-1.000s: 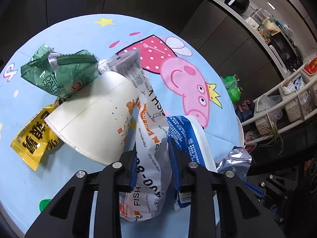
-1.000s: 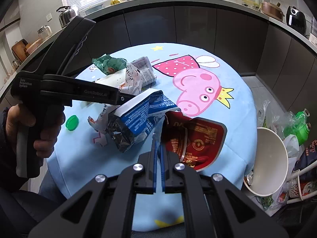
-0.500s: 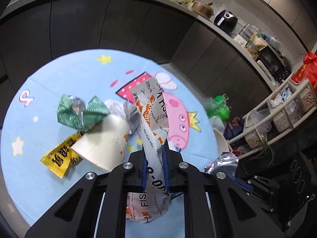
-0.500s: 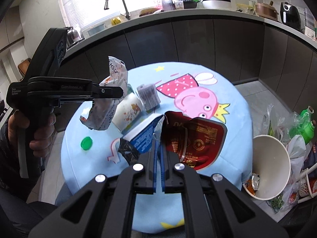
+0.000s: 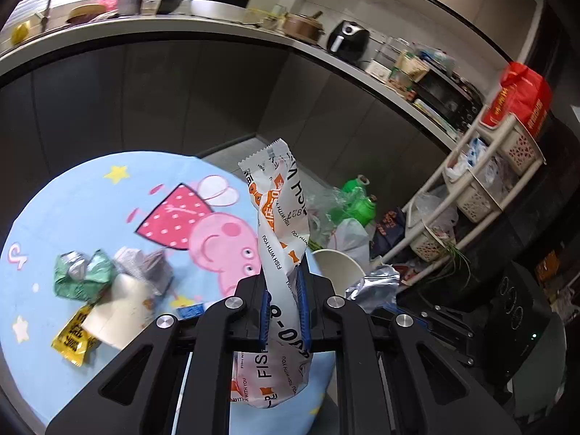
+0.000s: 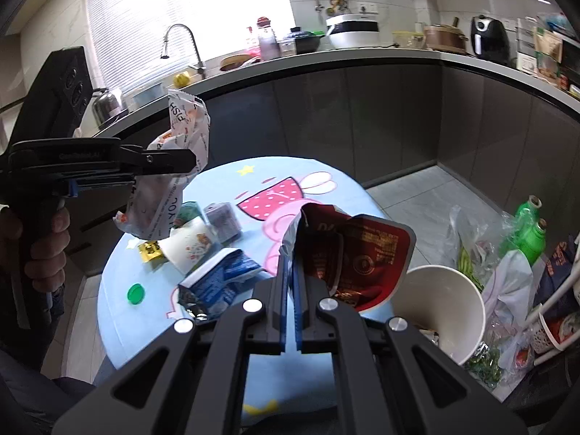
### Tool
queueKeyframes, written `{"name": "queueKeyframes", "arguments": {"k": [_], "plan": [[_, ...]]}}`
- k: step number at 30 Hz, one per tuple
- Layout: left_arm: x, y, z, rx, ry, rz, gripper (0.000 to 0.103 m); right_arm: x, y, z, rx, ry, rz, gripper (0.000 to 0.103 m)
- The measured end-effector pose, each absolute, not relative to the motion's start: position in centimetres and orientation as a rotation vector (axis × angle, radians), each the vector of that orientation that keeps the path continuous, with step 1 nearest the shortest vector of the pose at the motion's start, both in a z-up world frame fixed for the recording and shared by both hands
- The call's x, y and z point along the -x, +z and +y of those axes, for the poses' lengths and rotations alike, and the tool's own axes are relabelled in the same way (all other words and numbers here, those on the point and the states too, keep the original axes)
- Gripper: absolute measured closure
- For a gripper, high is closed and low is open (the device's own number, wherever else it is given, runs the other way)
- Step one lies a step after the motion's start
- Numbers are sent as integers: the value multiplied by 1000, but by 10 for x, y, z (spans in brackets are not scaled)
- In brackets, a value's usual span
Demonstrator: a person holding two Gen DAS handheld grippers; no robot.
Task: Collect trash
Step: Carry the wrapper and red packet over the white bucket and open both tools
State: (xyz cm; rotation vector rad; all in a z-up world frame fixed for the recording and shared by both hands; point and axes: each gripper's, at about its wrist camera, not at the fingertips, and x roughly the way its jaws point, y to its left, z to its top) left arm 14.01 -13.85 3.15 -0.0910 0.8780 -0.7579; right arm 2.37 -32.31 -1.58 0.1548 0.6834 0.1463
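My left gripper (image 5: 283,291) is shut on a white and orange fish snack wrapper (image 5: 281,217) and holds it high above the round table (image 5: 90,199); the right wrist view shows it too (image 6: 181,166). My right gripper (image 6: 290,272) is shut on a red foil packet (image 6: 359,253), lifted off the table. A white bin (image 6: 449,304) stands on the floor right of the table, also seen past the left gripper (image 5: 337,264). On the table lie a blue wrapper (image 6: 221,279), a paper cup (image 6: 188,246), a green wrapper (image 5: 81,268), a yellow packet (image 5: 74,337).
A green bottle cap (image 6: 136,293) lies at the table's left edge. Green bottles (image 6: 529,232) and plastic bags (image 6: 507,279) crowd the floor behind the bin. A white rack of baskets (image 5: 482,188) stands at the right. Dark kitchen cabinets (image 6: 362,108) ring the table.
Both grippers have risen and swung right toward the bin. The red packet has come up off the table in my right gripper. The blue wrapper has stayed on the table.
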Motion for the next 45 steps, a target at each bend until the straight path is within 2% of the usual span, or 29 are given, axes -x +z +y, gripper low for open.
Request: {"name": "queueKeyframes", "arguments": {"k": [8,21,30,31,32,33,34,35,36,38,39,45], "plan": [[-138,21,-214,27,-898,928,91,-12,-38,-370,-218,38,707,98],[-147,-30,-326,-52,-1051,1063,91,-6,-102,-446,-372,-71,791,98],[-163,-65,-377,-93,-1053,1121,88,-28,-146,-478,-435,-64,830,95],[-164,-67,-379,-96,-1046,1119,85,-31,-148,-478,-433,-58,832,92],[-166,-69,-380,-102,-1035,1111,76,-33,-153,-479,-426,-52,835,75],[-167,-70,-381,-111,-1016,1102,68,-34,-155,-479,-418,-56,834,46],[-168,-69,-382,-115,-993,1092,42,-35,-157,-480,-410,-58,832,34],[-168,-68,-380,-109,-957,1070,27,-35,-159,-479,-400,-53,833,25],[-169,-65,-376,-91,-932,1036,24,-34,-159,-478,-392,-44,831,20],[-171,-62,-370,-74,-907,1015,8,-31,-159,-476,-378,-45,816,6],[-173,-61,-366,-62,-884,1005,9,-29,-158,-476,-372,-45,812,3],[-177,-59,-357,-39,-836,1006,9,-26,-153,-474,-361,-60,815,3]]}}
